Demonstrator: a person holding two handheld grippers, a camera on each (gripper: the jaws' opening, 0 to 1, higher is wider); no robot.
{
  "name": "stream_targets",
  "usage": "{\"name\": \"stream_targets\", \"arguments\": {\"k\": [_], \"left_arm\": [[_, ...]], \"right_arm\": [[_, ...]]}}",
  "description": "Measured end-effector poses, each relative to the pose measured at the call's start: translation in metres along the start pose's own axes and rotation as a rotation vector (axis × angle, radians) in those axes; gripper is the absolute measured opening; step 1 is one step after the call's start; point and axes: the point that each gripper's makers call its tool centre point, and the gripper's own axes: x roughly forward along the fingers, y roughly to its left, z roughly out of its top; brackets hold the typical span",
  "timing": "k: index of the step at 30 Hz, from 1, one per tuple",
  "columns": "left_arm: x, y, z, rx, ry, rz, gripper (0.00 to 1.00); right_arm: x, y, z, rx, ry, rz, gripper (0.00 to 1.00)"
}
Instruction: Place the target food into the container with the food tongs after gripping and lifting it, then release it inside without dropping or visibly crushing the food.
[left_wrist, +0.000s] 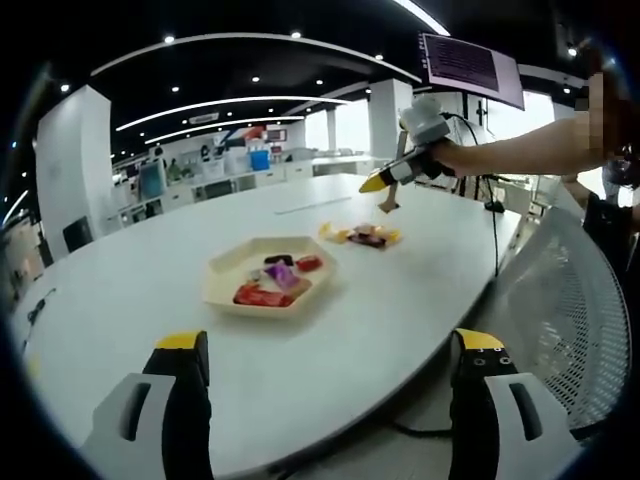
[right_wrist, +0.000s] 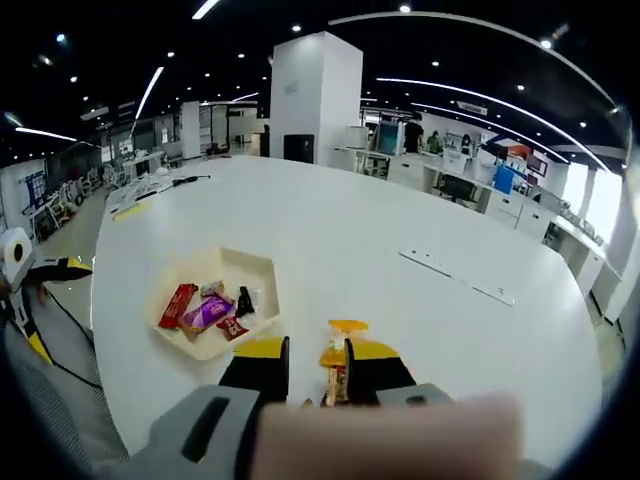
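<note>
A cream hexagonal tray (left_wrist: 225, 285) (right_wrist: 262, 272) on the white table holds several wrapped snacks, among them a red packet (left_wrist: 258, 296) (right_wrist: 178, 305) and a purple one (left_wrist: 283, 274) (right_wrist: 208, 312). More snack packets (left_wrist: 365, 237) lie loose on the table beyond the tray; a yellow packet (right_wrist: 347, 327) lies just ahead of my right jaws. My right gripper (left_wrist: 385, 182) (right_wrist: 317, 365) hovers above those loose packets, its jaws close together on slim brown food tongs (left_wrist: 388, 203) (right_wrist: 335, 385). My left gripper (left_wrist: 330, 345) (right_wrist: 40, 272) stands open and empty at the table's near edge.
The big white oval table (left_wrist: 150, 300) (right_wrist: 400, 220) ends close to my left jaws. A white mesh chair back (left_wrist: 570, 320) stands at the right, with a black cable (left_wrist: 494, 240) hanging off the table. A person's forearm (left_wrist: 520, 150) carries the right gripper.
</note>
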Motion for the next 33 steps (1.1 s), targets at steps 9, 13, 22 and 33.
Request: {"name": "stream_targets", "arguments": {"k": [9,13,22,33], "left_arm": [[0.000,0.001,0.001,0.001,-0.005,0.003,0.98],[-0.001,0.001,0.001,0.001,-0.010,0.006,0.98],[0.000,0.001,0.001,0.001,-0.008,0.006,0.97],[-0.001,0.002,0.001,0.000,-0.012,0.013,0.97]], "right_arm": [[0.009,0.015,0.014,-0.011,0.000,0.032,0.21],[0.019,0.030,0.022,-0.011,-0.001,0.063,0.21],[0.050,0.071,0.040,-0.041,-0.013,0.138,0.21],[0.080,0.114,0.062,-0.052,-0.034,0.224,0.21]]}}
